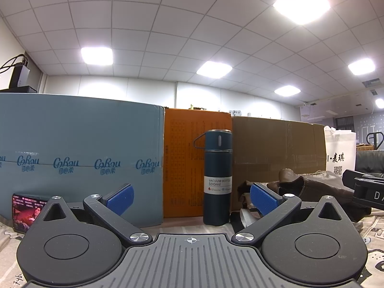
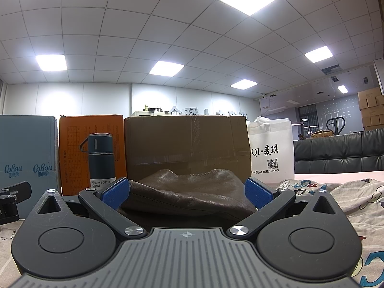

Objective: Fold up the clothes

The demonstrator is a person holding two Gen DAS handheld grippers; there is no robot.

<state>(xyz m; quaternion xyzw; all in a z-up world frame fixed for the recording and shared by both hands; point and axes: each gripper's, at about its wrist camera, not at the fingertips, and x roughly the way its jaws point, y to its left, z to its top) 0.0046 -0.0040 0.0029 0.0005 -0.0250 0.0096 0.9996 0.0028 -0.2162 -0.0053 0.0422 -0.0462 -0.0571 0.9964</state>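
Brown garment (image 2: pixel 189 192) heaped | left claw (image 1: pixel 191 198) wide, empty | right claw (image 2: pixel 187 192) wide, empty

Three boxes stood in a row: one blue-grey box (image 1: pixel 79 158), one orange box (image 1: pixel 184 163) and one brown cardboard box (image 2: pixel 187 144). There was one dark vacuum bottle (image 1: pixel 218 177), one white bag (image 2: pixel 271 153), one brown leather garment (image 2: pixel 189 192), one phone (image 1: pixel 25 210) and one patterned sheet (image 2: pixel 336 196).
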